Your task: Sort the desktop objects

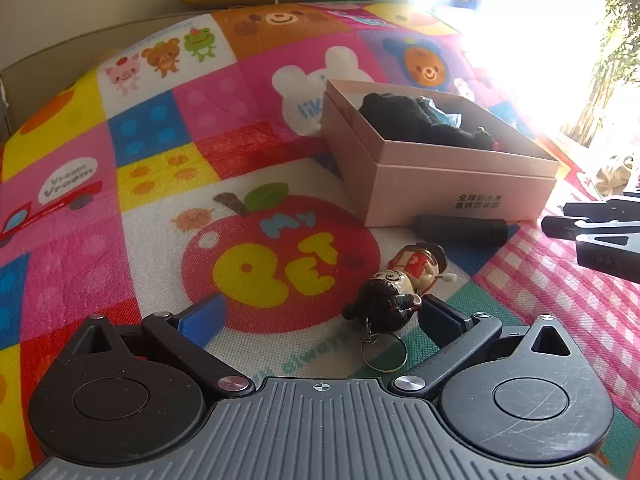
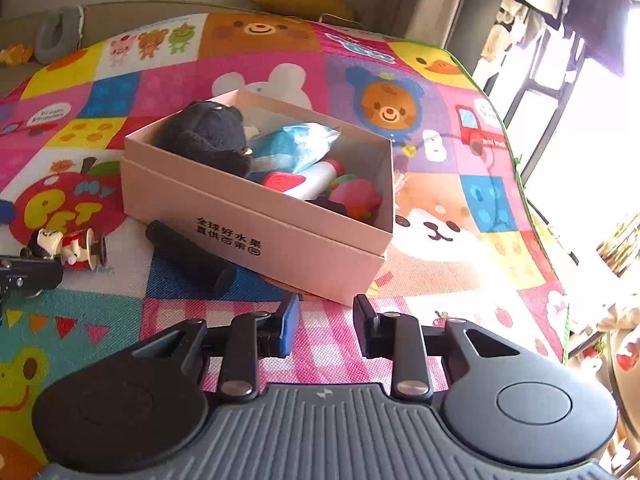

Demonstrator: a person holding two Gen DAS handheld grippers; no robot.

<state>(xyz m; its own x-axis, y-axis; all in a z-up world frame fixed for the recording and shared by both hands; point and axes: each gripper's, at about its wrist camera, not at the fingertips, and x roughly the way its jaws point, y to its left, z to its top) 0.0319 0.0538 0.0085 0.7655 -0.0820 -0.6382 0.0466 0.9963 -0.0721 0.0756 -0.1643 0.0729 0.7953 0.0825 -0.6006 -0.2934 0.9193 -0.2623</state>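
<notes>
The left tongs (image 1: 320, 316) stand wide open over the patchwork play mat (image 1: 160, 152), their right pad just beside the head of a little figurine keychain (image 1: 394, 292) lying on its side. The right tongs (image 2: 326, 326) are narrowly parted with nothing between them, low over the pink checked patch. Beyond them sits an open pink box (image 2: 280, 236) holding a dark plush toy (image 2: 208, 134), a blue packet (image 2: 296, 146) and small toys; a black cylinder (image 2: 188, 256) lies against its near wall.
</notes>
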